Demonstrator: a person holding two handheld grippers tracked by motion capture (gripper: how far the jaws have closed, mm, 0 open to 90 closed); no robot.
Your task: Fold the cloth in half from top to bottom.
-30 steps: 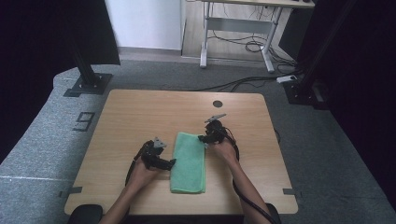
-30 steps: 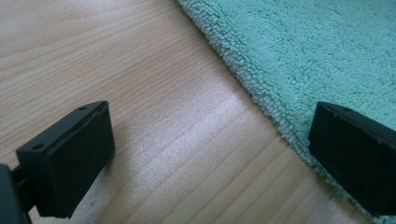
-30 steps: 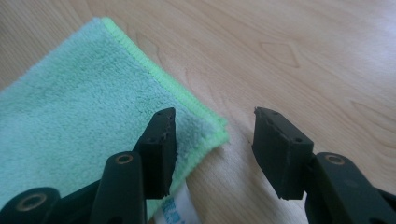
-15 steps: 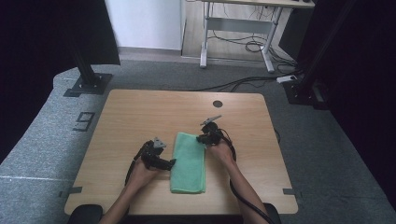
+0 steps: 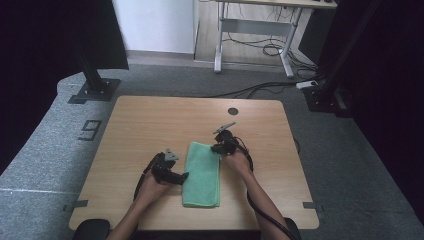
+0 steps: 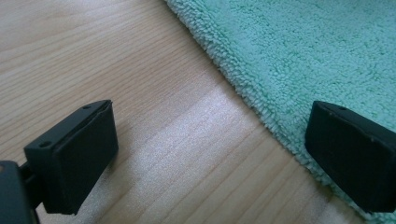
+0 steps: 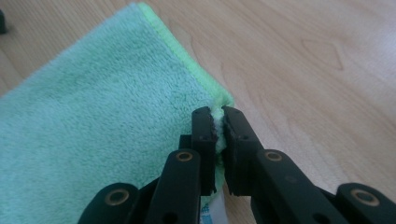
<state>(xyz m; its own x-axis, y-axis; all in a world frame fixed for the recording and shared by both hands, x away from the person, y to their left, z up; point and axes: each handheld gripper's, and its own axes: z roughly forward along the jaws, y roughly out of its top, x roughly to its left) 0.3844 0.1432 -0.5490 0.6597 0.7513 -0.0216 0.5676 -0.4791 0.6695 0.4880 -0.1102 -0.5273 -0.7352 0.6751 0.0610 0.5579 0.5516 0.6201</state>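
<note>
A green towel (image 5: 202,174) lies folded lengthwise on the worktop (image 5: 150,125). The right gripper (image 7: 218,128) pinches the towel's far right corner. The left gripper (image 6: 210,154) is spread, straddling the towel's left edge, not yet gripping. Any further fold appears outstanding.

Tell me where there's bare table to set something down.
The far half of the table, beyond the green towel up to the round cable hole, is bare. So are the strips outside each forearm. It is crowded around the towel, between the left gripper and right gripper.
</note>
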